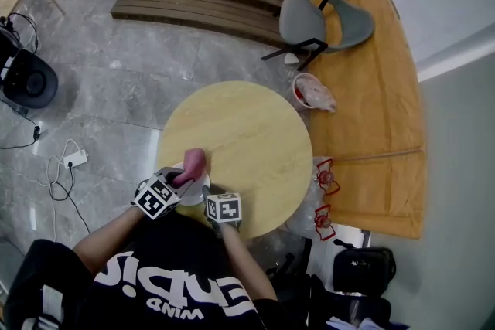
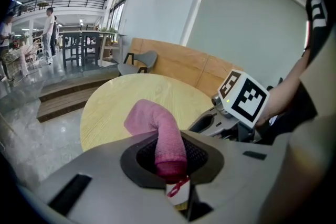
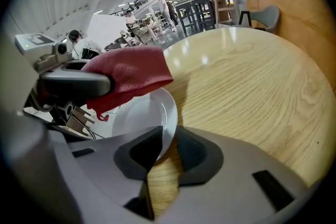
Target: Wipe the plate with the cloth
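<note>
At table (image 1: 247,127) edge: left gripper (image 2: 171,166) clamped on cloth (image 2: 157,123); right gripper (image 3: 166,150) pinching plate (image 3: 140,114) rim.

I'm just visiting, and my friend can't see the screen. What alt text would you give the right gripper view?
The right gripper closes its two grey jaws on the rim of a white plate at a round wooden table. The left gripper holds a red cloth over the plate, with distant people behind.

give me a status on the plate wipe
Left gripper shut on cloth. Right gripper shut on plate rim. Cloth over plate, contact unclear. Nothing in the way.
</note>
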